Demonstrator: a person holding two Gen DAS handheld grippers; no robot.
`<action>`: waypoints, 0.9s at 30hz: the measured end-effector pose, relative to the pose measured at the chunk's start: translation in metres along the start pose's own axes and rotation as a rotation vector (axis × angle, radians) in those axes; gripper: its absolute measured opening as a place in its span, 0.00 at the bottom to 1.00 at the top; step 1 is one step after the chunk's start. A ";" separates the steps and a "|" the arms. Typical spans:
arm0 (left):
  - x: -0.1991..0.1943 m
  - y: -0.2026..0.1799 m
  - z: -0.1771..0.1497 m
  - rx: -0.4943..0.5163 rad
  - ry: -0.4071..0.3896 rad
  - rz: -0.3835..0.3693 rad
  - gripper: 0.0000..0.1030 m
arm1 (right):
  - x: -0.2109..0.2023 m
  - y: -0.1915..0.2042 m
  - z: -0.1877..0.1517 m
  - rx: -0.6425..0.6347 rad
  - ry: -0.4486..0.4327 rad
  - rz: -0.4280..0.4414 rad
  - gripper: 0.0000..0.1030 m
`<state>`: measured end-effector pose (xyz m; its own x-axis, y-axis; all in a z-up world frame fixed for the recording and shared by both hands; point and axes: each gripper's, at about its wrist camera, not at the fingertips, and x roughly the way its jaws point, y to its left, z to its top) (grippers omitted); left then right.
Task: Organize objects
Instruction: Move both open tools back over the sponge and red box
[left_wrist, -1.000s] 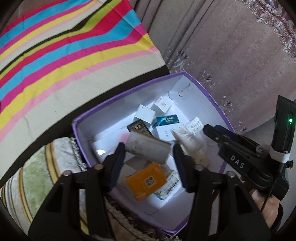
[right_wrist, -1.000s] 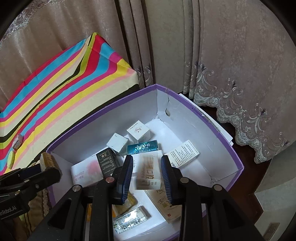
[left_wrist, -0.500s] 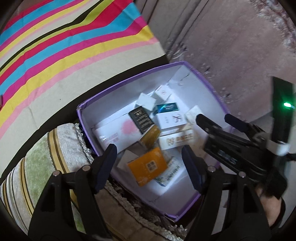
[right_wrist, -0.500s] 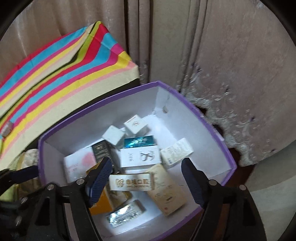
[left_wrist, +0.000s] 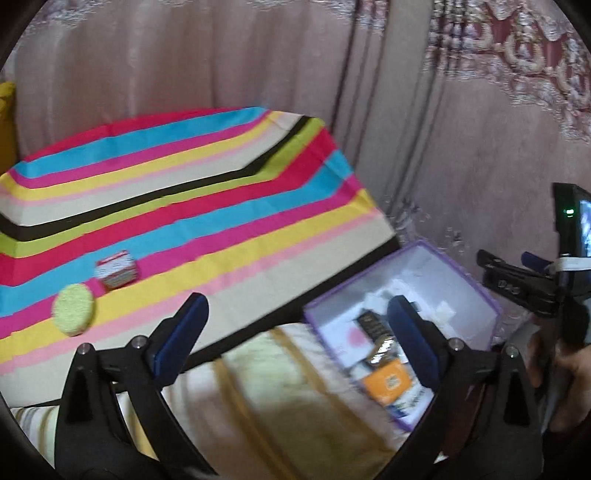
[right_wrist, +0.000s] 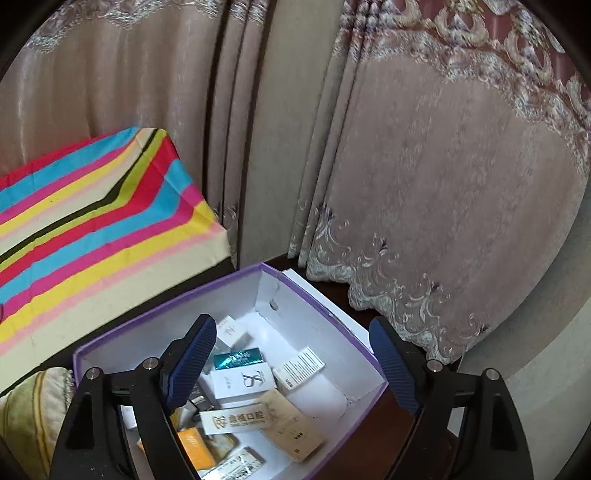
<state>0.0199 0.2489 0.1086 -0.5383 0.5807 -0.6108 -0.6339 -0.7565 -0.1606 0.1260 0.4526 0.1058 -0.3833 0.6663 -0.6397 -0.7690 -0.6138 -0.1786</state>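
Rainbow-striped cloth surface (left_wrist: 207, 206) against mauve embroidered curtains (right_wrist: 443, 177); purple-rimmed cardboard box (right_wrist: 317, 306) beside it. Left gripper (left_wrist: 295, 325) and right gripper (right_wrist: 295, 354) jaws opening, nothing between.

— Left wrist view? Angled down past own fingers toward striped cloth (left_wrist: 207, 206).
— Right wrist? Closer, tilted over purple box (right_wrist: 325, 314). Shared by both: box, cloth, curtain (right_wrist: 443, 166).
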 end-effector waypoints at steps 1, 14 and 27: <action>0.001 0.003 0.000 -0.003 0.008 0.009 0.96 | 0.000 0.005 0.001 -0.005 0.009 0.025 0.84; -0.004 0.108 -0.034 -0.257 0.143 0.133 0.96 | -0.022 0.115 -0.027 -0.143 0.153 0.368 0.84; -0.007 0.160 -0.052 -0.369 0.204 0.215 0.96 | -0.039 0.202 -0.044 -0.281 0.217 0.569 0.84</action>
<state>-0.0490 0.1077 0.0472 -0.4920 0.3558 -0.7946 -0.2600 -0.9311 -0.2560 0.0084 0.2836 0.0618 -0.5554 0.1237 -0.8224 -0.3034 -0.9509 0.0618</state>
